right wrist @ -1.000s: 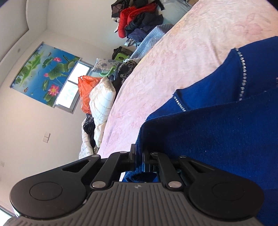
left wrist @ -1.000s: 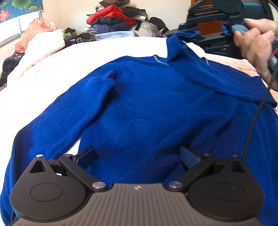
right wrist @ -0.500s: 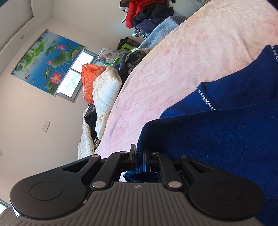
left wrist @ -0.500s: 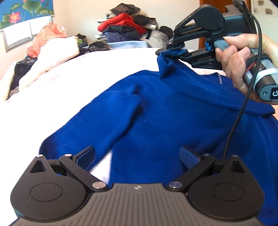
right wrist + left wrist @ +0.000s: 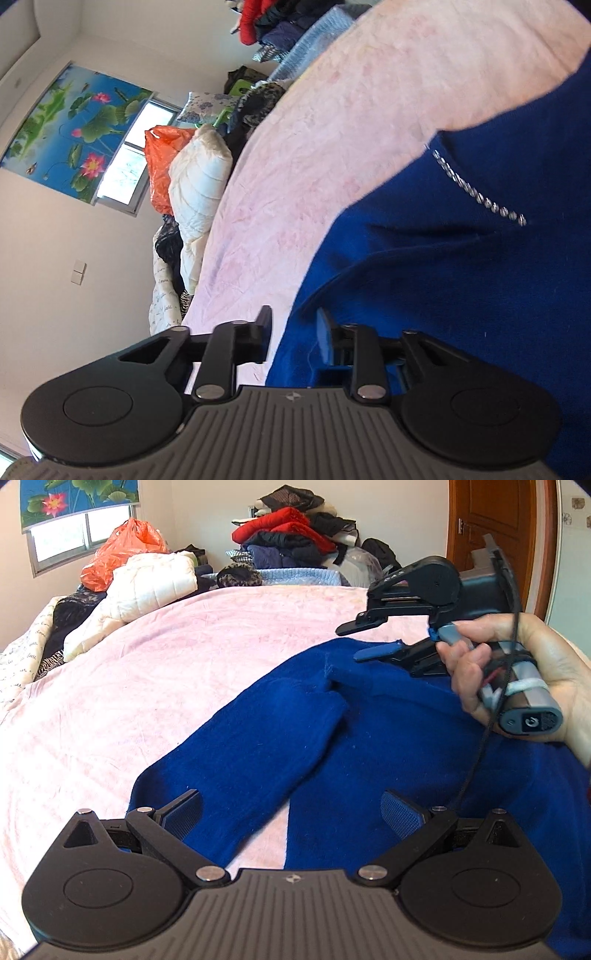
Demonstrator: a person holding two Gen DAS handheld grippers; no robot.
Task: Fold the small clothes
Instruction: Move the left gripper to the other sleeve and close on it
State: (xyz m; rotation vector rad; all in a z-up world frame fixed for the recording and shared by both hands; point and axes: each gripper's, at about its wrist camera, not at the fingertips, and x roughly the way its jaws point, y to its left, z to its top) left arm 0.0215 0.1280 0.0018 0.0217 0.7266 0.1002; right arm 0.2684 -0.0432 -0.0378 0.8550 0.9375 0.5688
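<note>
A dark blue sweater (image 5: 369,746) lies spread on a pink bedspread (image 5: 147,686). One sleeve (image 5: 251,753) lies folded across its body toward the lower left. My left gripper (image 5: 291,812) is open and empty, hovering over the sweater's near part. My right gripper (image 5: 351,642), held in a hand, is open just above the sweater's far edge and holds nothing. In the right wrist view the right gripper (image 5: 293,332) is open over the sweater's edge (image 5: 443,295), near a line of silver studs (image 5: 476,195).
A white quilted jacket (image 5: 147,587) and an orange plastic bag (image 5: 118,554) lie at the bed's far left. A pile of red and dark clothes (image 5: 295,535) stands at the far end. A wooden door (image 5: 495,535) is at the back right.
My right gripper carried the sleeve end over the sweater's body, then opened and let it go. The cloth now lies flat. My left gripper drew back, still open.
</note>
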